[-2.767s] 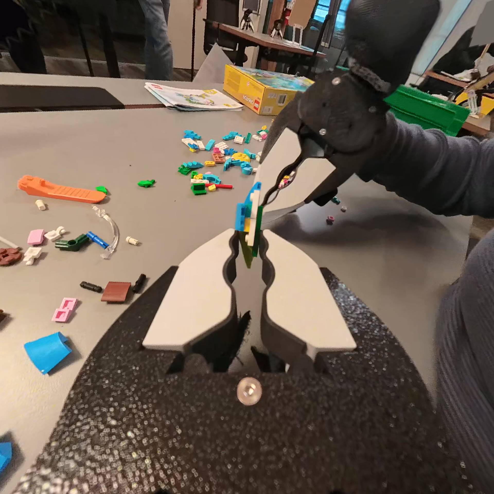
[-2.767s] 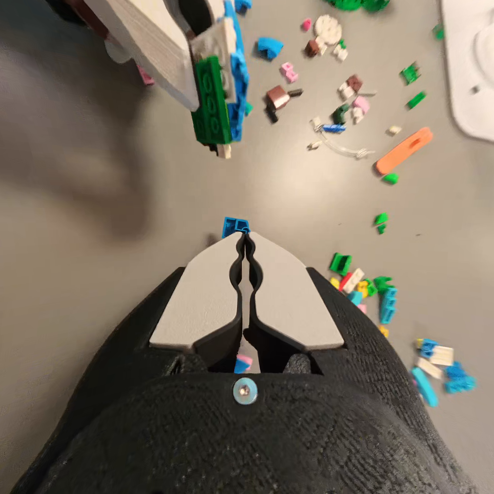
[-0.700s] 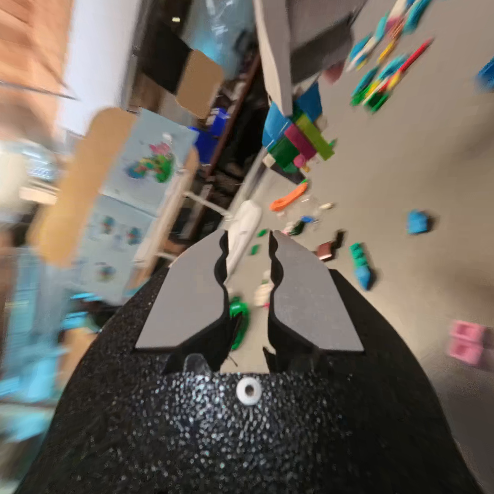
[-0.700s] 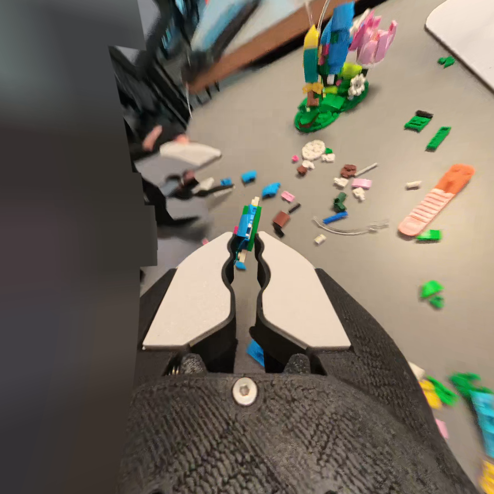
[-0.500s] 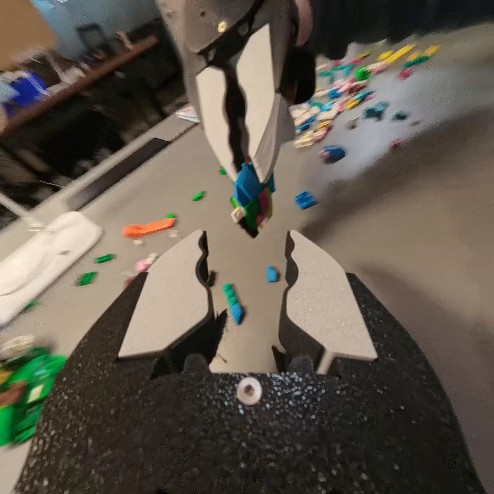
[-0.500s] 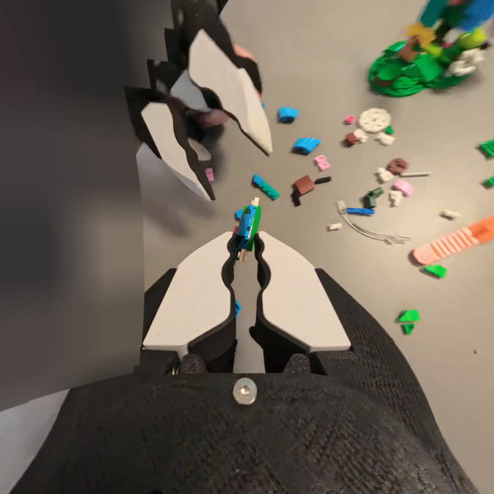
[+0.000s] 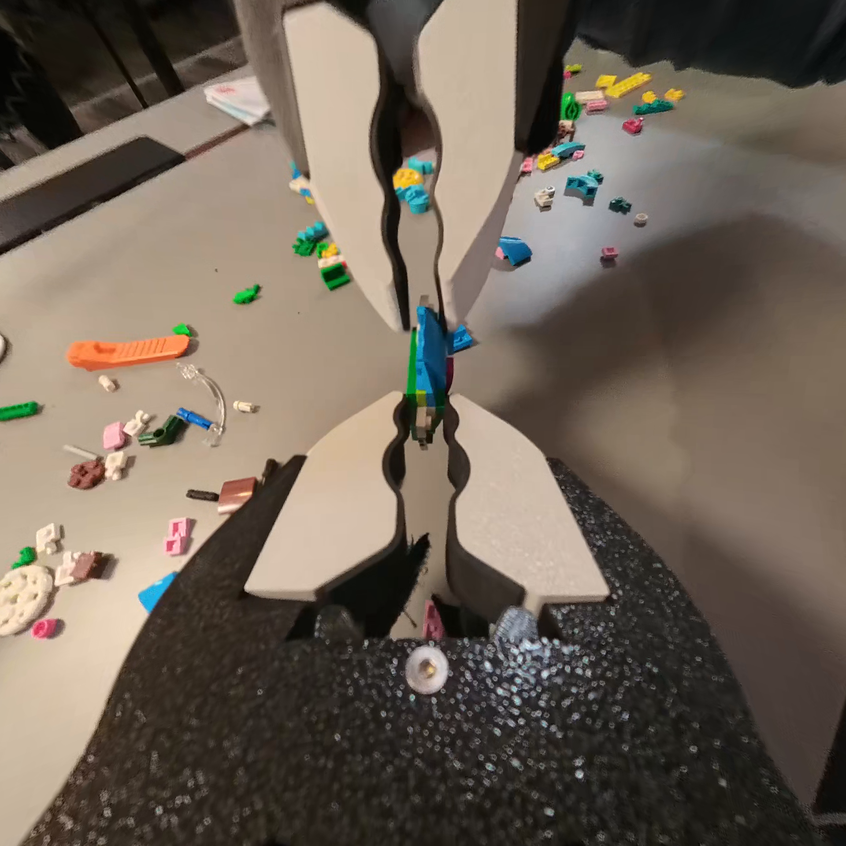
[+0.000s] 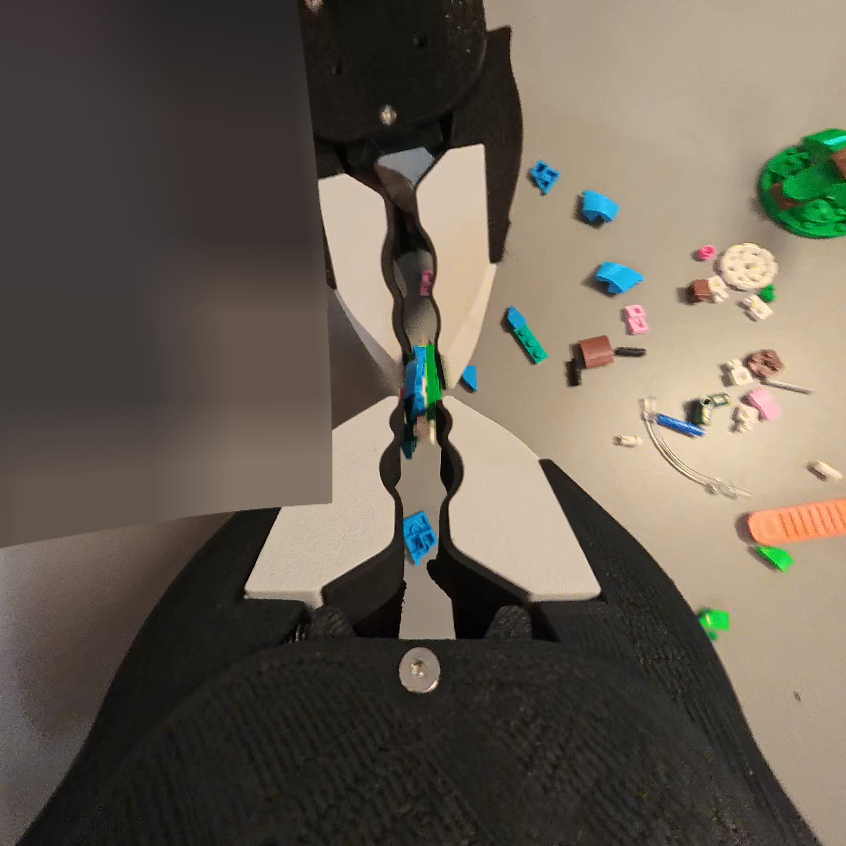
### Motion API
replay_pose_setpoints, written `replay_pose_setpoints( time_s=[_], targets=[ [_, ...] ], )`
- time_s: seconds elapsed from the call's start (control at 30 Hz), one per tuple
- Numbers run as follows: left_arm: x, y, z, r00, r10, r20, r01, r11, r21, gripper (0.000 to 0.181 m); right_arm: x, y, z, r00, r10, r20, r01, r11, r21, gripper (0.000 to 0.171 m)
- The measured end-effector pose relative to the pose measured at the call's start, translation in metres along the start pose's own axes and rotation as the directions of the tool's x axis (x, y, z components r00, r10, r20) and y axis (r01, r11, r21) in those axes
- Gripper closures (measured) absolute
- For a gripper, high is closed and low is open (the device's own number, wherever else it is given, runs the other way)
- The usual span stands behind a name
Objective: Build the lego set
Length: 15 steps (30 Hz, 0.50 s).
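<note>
While both tongs meet tip to tip above the desk [image 7: 686, 412], the left tongs [image 7: 423, 405] pinch the near end of a small blue-green lego assembly [image 7: 428, 366], & the right tongs [image 7: 428, 320] clamp its far end. Same in the right wrist view: right tongs [image 8: 419, 405] & left tongs [image 8: 423, 366] both closed on the assembly [image 8: 421, 384], held edge-on in the air betw. them. Loose bricks lie scattered on the desk; an orange brick separator [image 7: 128, 353] sits to the left w/ a clear curved piece [image 7: 210, 398] near it. A green round base build [image 8: 805, 183] shows at the right edge.
</note>
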State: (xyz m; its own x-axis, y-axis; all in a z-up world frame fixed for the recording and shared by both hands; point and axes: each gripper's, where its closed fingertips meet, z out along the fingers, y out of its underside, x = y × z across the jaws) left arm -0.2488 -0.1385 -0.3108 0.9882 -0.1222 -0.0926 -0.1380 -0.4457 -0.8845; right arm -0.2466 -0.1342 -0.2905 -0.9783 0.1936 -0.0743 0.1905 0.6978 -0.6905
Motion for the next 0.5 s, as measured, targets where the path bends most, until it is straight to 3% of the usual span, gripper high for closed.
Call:
replay_pose_setpoints(
  time_s=[0.1,0.27,0.5],
  targets=[
    [-0.002,0.006,-0.002,0.998,-0.057,-0.010,0.057,0.997,-0.048,0.168,0.007,0.030,-0.014,0.995,-0.002,-0.098,-0.009,0.994,-0.112,0.152],
    [-0.001,0.010,-0.002,0.991,-0.122,-0.048,0.119,0.990,-0.070,0.168,-0.003,0.085,-0.014,0.994,0.011,-0.106,-0.039,0.965,-0.259,0.145],
    [0.002,0.012,0.000,0.990,-0.129,-0.051,0.124,0.988,-0.091,0.168,-0.001,0.094,-0.005,0.985,-0.013,-0.169,-0.025,0.976,-0.218,0.156]
  ],
)
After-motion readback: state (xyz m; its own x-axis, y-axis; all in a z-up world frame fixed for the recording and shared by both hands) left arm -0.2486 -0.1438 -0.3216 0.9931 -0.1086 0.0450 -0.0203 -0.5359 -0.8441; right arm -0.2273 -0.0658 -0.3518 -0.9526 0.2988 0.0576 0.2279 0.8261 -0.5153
